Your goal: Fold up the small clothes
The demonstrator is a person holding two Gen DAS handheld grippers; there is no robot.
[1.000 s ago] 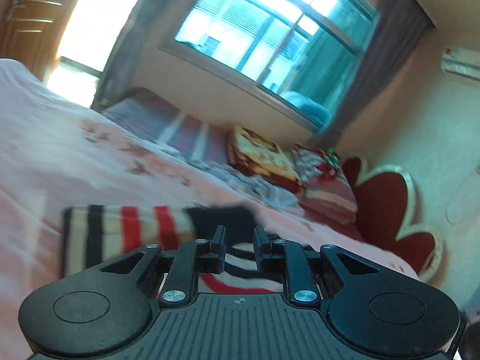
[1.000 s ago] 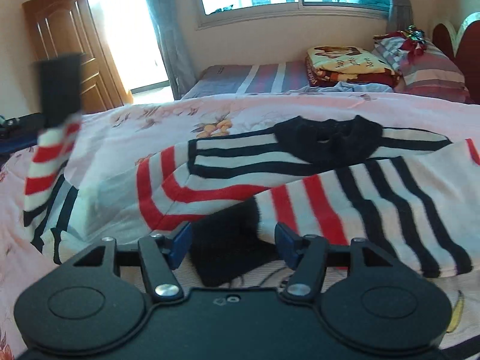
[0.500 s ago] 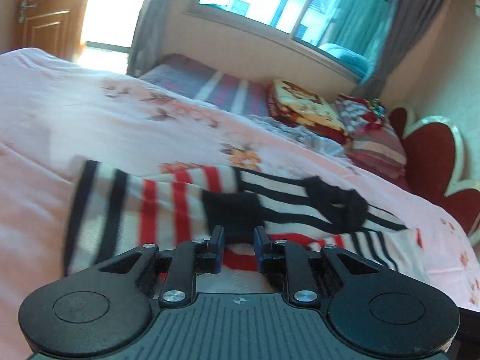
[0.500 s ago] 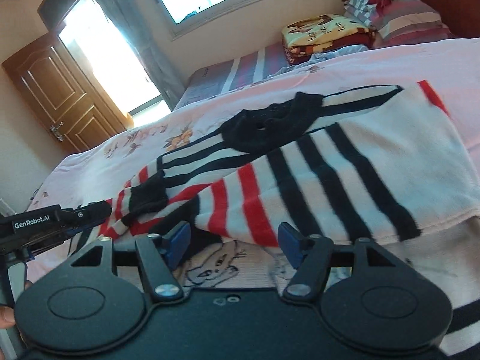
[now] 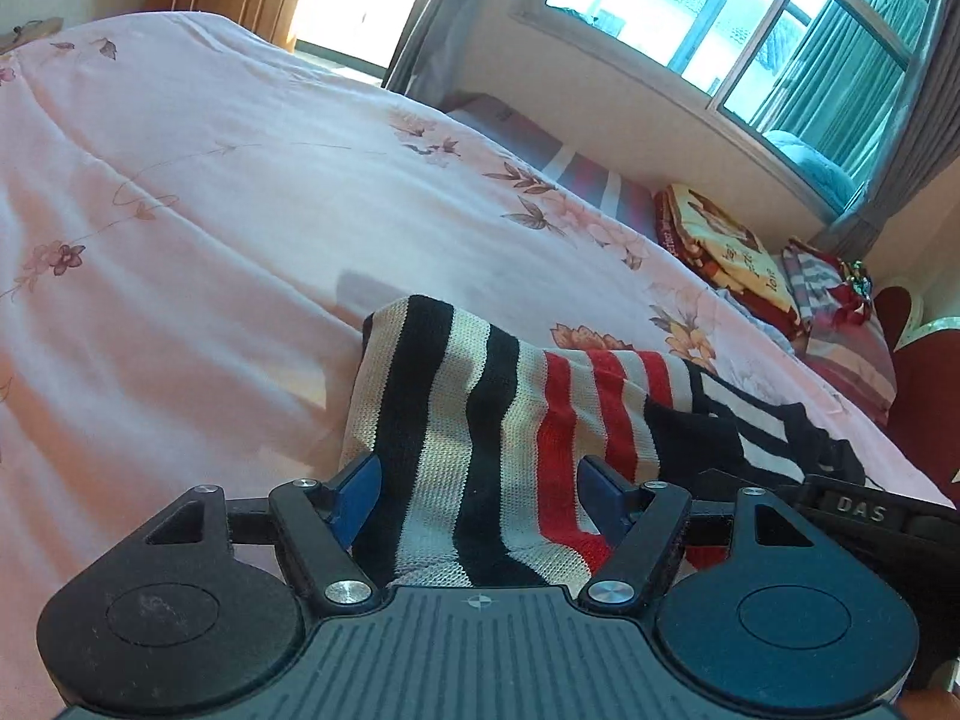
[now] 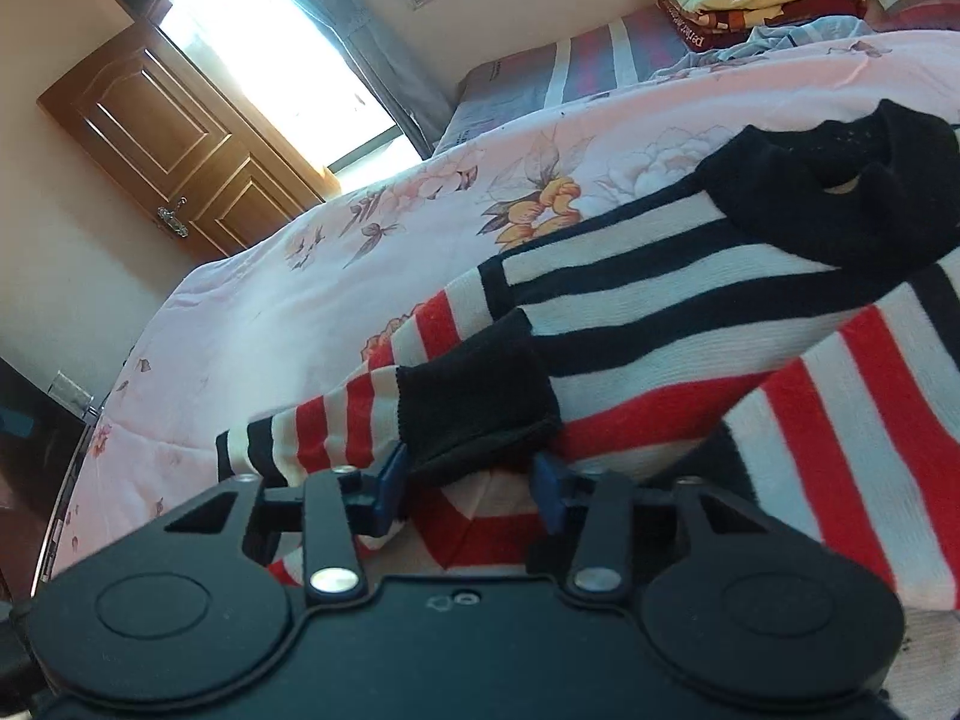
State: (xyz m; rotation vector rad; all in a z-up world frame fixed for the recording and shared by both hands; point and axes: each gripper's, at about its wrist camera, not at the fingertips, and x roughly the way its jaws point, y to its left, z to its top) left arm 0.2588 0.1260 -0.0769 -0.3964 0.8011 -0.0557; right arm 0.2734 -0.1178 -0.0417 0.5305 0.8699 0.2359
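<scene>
From my remote seat I see the bed (image 5: 198, 228) filling most of both views, spread with a pale pink floral cover; on it lies the striped sweater (image 6: 690, 312), knitted in white, black and red bands, its black collar (image 6: 852, 198) towards the far side of the bed and one sleeve folded in across the body; behind the bed a window (image 5: 750, 30) with grey curtains runs along the wall, a brown wooden door (image 6: 168, 138) stands beside a bright opening, and a stack of folded blankets (image 5: 720, 246) sits near striped pillows by the red headboard; in the left wrist view the left gripper (image 5: 480, 492) hangs low over the sleeve (image 5: 480, 420), its jaws having just been opening; the blue fingers (image 5: 360, 489) stand wide apart with the striped knit lying between them, and I see slack at either pad, so they press on nothing; a black device marked with letters shows at the right edge just beside it; in the right wrist view the right gripper (image 6: 471, 486) sits close over the black cuff (image 6: 474, 402) of the folded sleeve, its jaws having just been closing; the fingers (image 6: 393, 480) are partly closed with the lower edge of the cuff and red-striped cloth between them, and I cannot tell whether the pads bite on the fabric.
</scene>
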